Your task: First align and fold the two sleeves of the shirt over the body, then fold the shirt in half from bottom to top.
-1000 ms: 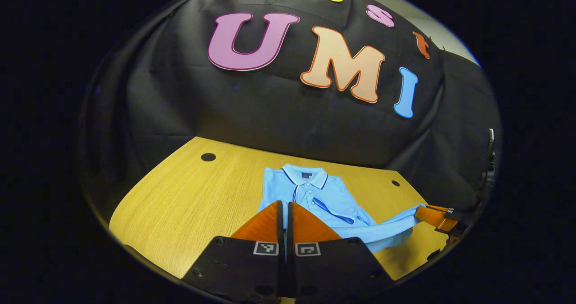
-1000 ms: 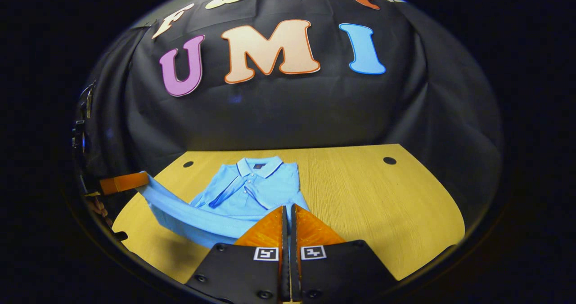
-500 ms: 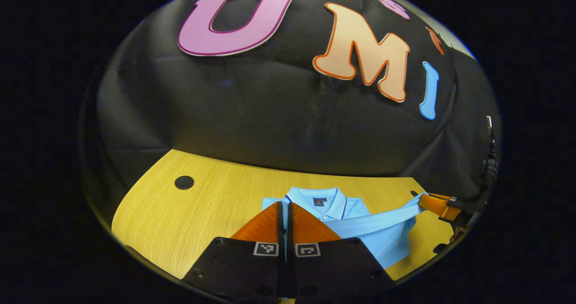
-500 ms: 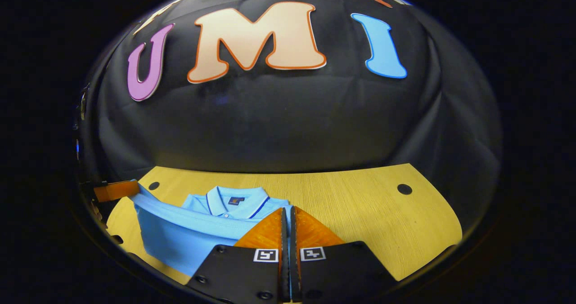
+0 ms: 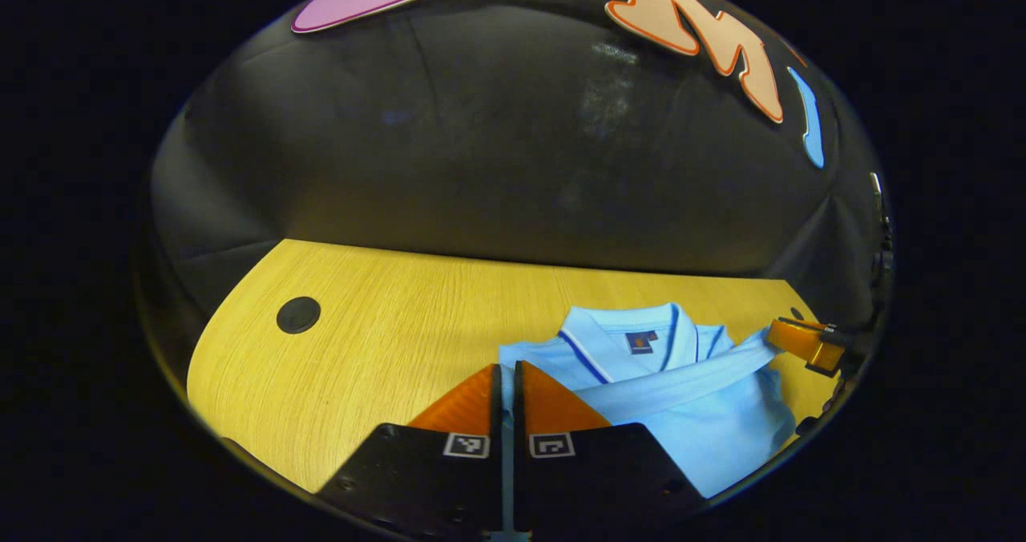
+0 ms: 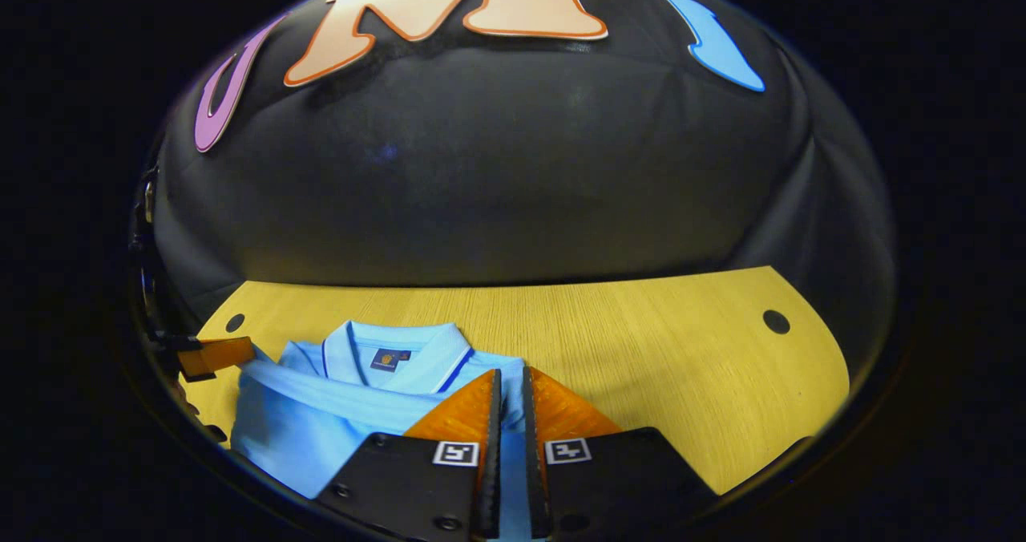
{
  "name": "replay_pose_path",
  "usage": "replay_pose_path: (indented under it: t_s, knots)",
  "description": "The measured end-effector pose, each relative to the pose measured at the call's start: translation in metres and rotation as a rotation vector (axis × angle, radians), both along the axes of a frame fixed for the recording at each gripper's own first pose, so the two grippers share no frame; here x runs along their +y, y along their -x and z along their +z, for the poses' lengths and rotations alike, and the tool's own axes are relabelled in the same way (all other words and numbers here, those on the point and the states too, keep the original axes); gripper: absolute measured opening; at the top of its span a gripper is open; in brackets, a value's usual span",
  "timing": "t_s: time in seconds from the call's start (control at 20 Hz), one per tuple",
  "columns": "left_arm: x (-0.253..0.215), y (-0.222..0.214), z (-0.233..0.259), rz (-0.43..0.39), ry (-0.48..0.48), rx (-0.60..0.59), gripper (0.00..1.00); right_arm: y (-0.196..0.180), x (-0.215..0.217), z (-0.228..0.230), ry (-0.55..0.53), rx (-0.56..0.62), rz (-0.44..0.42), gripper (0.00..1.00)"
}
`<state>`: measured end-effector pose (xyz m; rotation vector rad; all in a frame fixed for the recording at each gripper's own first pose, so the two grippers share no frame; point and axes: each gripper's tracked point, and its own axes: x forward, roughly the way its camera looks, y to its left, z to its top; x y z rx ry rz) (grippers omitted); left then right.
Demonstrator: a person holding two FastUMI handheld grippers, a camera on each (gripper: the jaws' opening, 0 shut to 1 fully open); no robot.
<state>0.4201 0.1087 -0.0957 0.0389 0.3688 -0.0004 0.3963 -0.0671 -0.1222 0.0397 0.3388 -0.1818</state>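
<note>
A light blue polo shirt (image 5: 705,422) lies on the wooden table (image 5: 361,349), its collar (image 5: 633,337) toward the booth wall. My left gripper (image 5: 505,366) is shut on the bottom hem, which runs as a taut band (image 5: 681,378) across the chest, just below the collar, to the right gripper (image 5: 805,345). In the right gripper view, my right gripper (image 6: 510,372) grips the same hem with blue cloth showing in the narrow slit between its fingers. The shirt (image 6: 304,430) spreads to its left, collar (image 6: 393,349) in sight, and the left gripper (image 6: 212,356) holds the band's far end.
Bare wood of the table (image 6: 641,341) stretches to the right of the shirt. Round cable holes (image 5: 298,315) (image 6: 775,321) sit near the table's back corners. The black cloth wall rises close behind the table's far edge.
Both grippers have carried the hem forward from the shirt's lower part up to the collar and dropped lower toward the table. The slit between the right gripper's fingers looks slightly wider.
</note>
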Motion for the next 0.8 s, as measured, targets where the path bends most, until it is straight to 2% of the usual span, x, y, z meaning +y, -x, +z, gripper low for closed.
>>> replay_pose_path:
  t_s: [0.05,0.15,0.2,0.25,0.3,0.4,0.45,0.5,0.55,0.7,0.8]
  knots:
    - [-0.001,0.004,0.000,-0.002,-0.002,0.009,0.17,0.003,-0.004,0.001,-0.002,0.002,-0.008,0.20]
    - [0.001,0.013,0.012,0.022,0.006,-0.004,0.68,0.017,-0.001,0.012,-0.028,-0.011,-0.014,0.87]
    - [0.001,0.019,0.017,0.030,0.019,-0.006,0.94,0.028,0.000,0.017,-0.039,-0.020,-0.021,0.85]
    - [0.000,0.028,0.023,0.031,0.035,-0.008,0.98,0.040,0.002,0.025,-0.040,-0.028,-0.022,0.92]
    - [-0.003,0.042,0.031,0.024,0.054,-0.007,0.97,0.054,0.002,0.030,-0.029,-0.035,-0.022,0.99]
    - [-0.010,0.071,0.046,0.000,0.070,-0.019,0.96,0.087,0.007,0.043,-0.012,-0.050,-0.005,1.00]
    - [-0.011,0.087,0.051,-0.004,0.057,-0.024,0.96,0.101,0.008,0.048,-0.010,-0.052,-0.004,0.96]
    - [-0.012,0.108,0.057,-0.008,0.040,-0.032,0.96,0.120,0.012,0.053,-0.017,-0.057,0.002,0.99]
    - [-0.015,0.124,0.061,-0.011,0.023,-0.041,0.96,0.138,0.016,0.059,-0.035,-0.067,0.010,0.96]
    - [-0.030,0.187,0.069,-0.007,-0.014,-0.062,0.96,0.189,0.032,0.071,-0.107,-0.093,0.049,0.99]
    - [-0.043,0.227,0.069,0.002,-0.025,-0.070,0.95,0.219,0.029,0.070,-0.106,-0.091,0.060,0.99]
